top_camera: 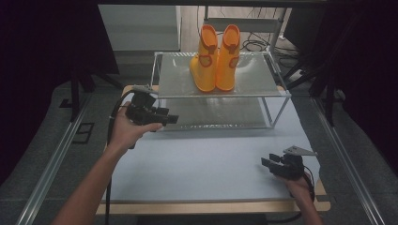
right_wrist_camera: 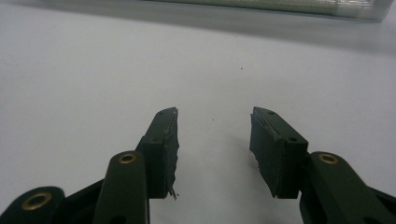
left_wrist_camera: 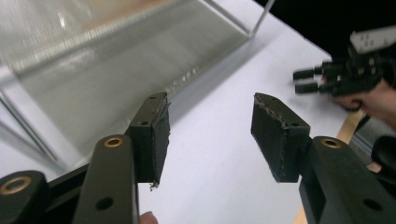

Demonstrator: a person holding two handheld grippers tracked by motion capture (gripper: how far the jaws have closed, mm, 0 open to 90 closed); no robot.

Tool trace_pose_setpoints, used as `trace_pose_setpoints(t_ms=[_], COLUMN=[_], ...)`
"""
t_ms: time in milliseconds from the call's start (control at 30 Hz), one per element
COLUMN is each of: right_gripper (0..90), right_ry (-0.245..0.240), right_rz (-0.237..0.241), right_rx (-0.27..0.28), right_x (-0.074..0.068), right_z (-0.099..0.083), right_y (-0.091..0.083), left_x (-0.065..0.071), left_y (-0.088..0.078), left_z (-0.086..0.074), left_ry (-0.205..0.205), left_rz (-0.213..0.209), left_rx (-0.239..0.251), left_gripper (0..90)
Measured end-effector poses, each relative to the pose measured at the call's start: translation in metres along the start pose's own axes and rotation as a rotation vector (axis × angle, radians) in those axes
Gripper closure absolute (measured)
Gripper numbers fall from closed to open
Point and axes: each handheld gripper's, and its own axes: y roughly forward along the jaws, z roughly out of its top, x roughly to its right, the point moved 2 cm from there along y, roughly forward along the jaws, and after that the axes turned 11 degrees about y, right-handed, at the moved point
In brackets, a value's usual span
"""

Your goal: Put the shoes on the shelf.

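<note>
While both grippers sit empty, orange boots (top_camera: 215,58) stand on the rack (top_camera: 178,77), upper centre.
Left gripper (top_camera: 170,119) and right gripper (top_camera: 267,162): jaws apart.

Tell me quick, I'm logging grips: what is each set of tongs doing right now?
Left tongs: open, nothing between the pads, beside the rack.
Right tongs: open, empty, over the table.

Dim, dark-edged high view with soft focus; glare streaks the clear two-tier shelf rack (left_wrist_camera: 116,51), blurred up close, above the pale tabletop (right_wrist_camera: 93,70).
</note>
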Motion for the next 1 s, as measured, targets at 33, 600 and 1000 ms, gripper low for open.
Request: trace_pose_setpoints(t_ms=[33,600,1000], right_gripper=[51.7,51.2,49.7], right_ry=[0.001,-0.014,-0.02], right_rz=[0.0,-0.011,-0.016], right_rx=[-0.001,-0.007,0.01], right_x=[0.0,0.001,-0.001], right_z=[0.0,0.0,0.001], right_y=[0.0,0.002,0.001], left_x=[0.002,0.012,0.009], left_y=[-0.001,0.007,0.018], left_z=[-0.006,-0.105,-0.111], left_ry=[0.001,-0.06,-0.079], left_rz=[-0.005,0.011,0.016], left_rx=[-0.003,-0.019,-0.018], left_gripper=[46.3,44.4,43.8])
